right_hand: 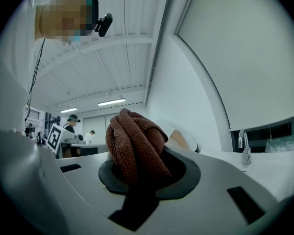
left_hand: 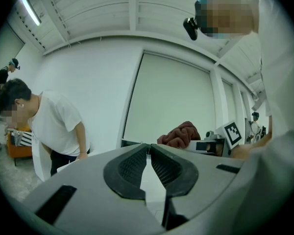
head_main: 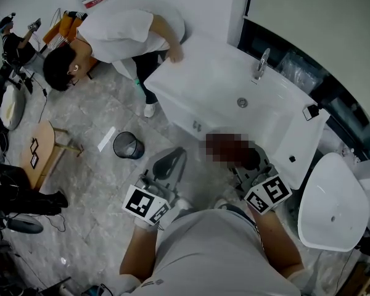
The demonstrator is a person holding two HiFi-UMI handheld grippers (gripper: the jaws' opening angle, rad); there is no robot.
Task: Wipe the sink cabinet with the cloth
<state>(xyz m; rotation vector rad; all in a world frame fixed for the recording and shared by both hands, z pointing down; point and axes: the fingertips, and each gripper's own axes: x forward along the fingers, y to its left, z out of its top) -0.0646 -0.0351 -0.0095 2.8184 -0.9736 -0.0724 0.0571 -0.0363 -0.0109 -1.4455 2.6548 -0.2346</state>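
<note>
Cloth gripped and brought up to the sink cabinet; the wipe looks about to begin.

The right tool (right_hand: 147, 173) is clamped on a bunched brown cloth (right_hand: 137, 141), held just in front of the white sink cabinet (head_main: 182, 116). Whether the cloth touches the front panel I cannot tell. The left tool (left_hand: 148, 150) has its jaws together at the tips with nothing between them, idle near the cabinet's near corner. The step in hand seems to be the approach. The next move calls for pressing the wad flat against the panel and sweeping across it in even strokes — keeping clear of the other person (head_main: 120, 29), who leans on the far corner.
</note>
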